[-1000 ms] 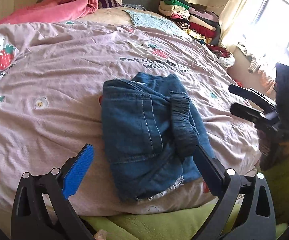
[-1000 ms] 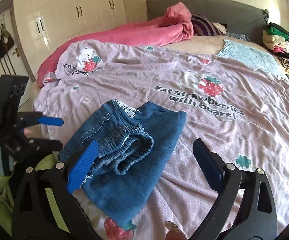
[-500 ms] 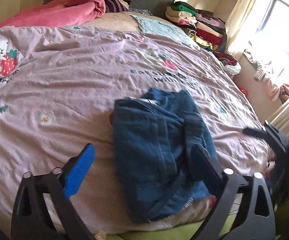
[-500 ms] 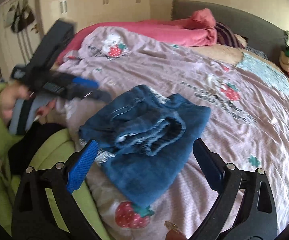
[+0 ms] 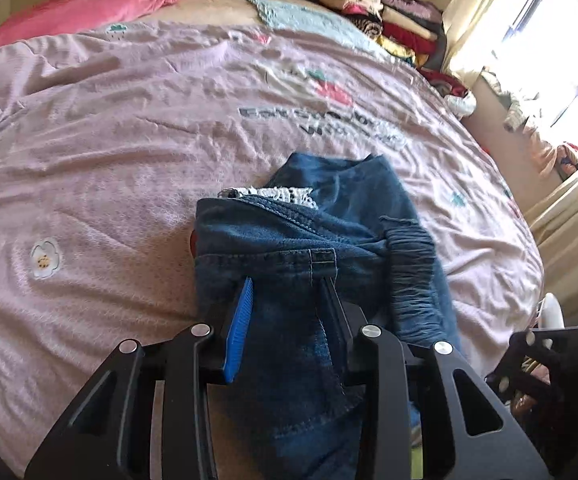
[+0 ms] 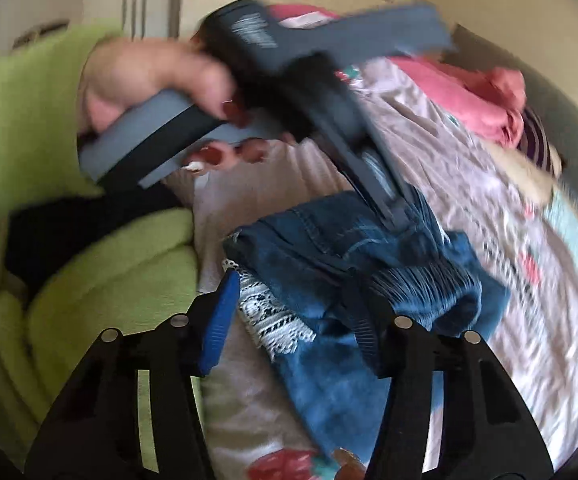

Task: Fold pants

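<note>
A folded pair of blue denim pants with a white lace hem lies near the front edge of a pink bedspread. My left gripper has its jaws narrowed onto the near fold of the pants; in the right wrist view its tips press into the denim. My right gripper is partly closed around the lace hem and elastic waistband of the pants. The right wrist view is blurred by motion.
A pink blanket lies at the head of the bed. A stack of folded clothes sits at the far right by a bright window. The person's green sleeve fills the left of the right wrist view.
Both grippers moved in onto the pants and narrowed from wide open. The left one now grips the near fold; the right one swung toward the hem.
</note>
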`<state>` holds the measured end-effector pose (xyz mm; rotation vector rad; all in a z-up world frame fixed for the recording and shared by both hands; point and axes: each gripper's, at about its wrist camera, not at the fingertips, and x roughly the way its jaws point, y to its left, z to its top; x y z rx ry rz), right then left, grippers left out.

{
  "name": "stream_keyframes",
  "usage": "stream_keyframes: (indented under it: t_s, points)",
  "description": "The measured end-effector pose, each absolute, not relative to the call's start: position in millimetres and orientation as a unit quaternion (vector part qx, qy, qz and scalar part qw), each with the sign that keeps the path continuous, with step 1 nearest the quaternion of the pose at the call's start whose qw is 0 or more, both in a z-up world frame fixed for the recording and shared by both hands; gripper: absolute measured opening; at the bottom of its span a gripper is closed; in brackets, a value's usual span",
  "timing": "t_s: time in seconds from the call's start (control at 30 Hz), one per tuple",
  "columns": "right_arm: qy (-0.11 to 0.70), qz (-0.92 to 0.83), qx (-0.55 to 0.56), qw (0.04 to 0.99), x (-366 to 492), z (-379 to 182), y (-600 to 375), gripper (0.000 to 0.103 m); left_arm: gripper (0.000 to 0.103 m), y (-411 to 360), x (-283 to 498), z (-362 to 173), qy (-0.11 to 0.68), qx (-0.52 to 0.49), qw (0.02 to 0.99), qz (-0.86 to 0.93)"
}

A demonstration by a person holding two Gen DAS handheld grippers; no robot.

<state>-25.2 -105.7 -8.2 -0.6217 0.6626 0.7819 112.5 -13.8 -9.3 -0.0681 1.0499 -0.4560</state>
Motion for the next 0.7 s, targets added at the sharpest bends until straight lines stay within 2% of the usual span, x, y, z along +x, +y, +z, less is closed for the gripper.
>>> stream_keyframes:
  t_s: [0.13,0.17,0.2,0.23,0.3,0.4,0.57,0.7]
  points:
    - [0.298,0.365,-0.339,0.815,-21,-15,-90,0.043,0.034,-12,117,-14,0.5,-0.038,0.838,-0.216]
    - [0.302,0.368,-0.344,0.809,-17,-18,-86,0.028,0.034,-12,117,-14,0.501,-0.038,0.837,-0.216]
    - [0.313,0.378,-0.338,0.803,-14,-21,-84,0.008,0.034,-12,117,-14,0.501,-0.039,0.837,-0.216]
    - [0.323,0.388,-0.327,0.799,-14,-21,-85,0.003,0.034,-12,118,-15,0.501,-0.04,0.837,-0.215]
    - [0.345,0.421,-0.293,0.786,-18,-13,-89,0.001,0.034,-11,118,-16,0.503,-0.044,0.836,-0.217]
    - [0.332,0.445,-0.301,0.776,-37,-5,-102,0.001,0.035,-10,117,-16,0.502,-0.046,0.834,-0.223]
    - [0.378,0.418,-0.299,0.77,-31,-39,-114,0.001,0.035,-10,120,-19,0.5,-0.06,0.834,-0.225]
    - [0.38,0.424,-0.278,0.774,-36,-40,-117,0.009,0.036,-6,117,-18,0.493,-0.075,0.836,-0.227]
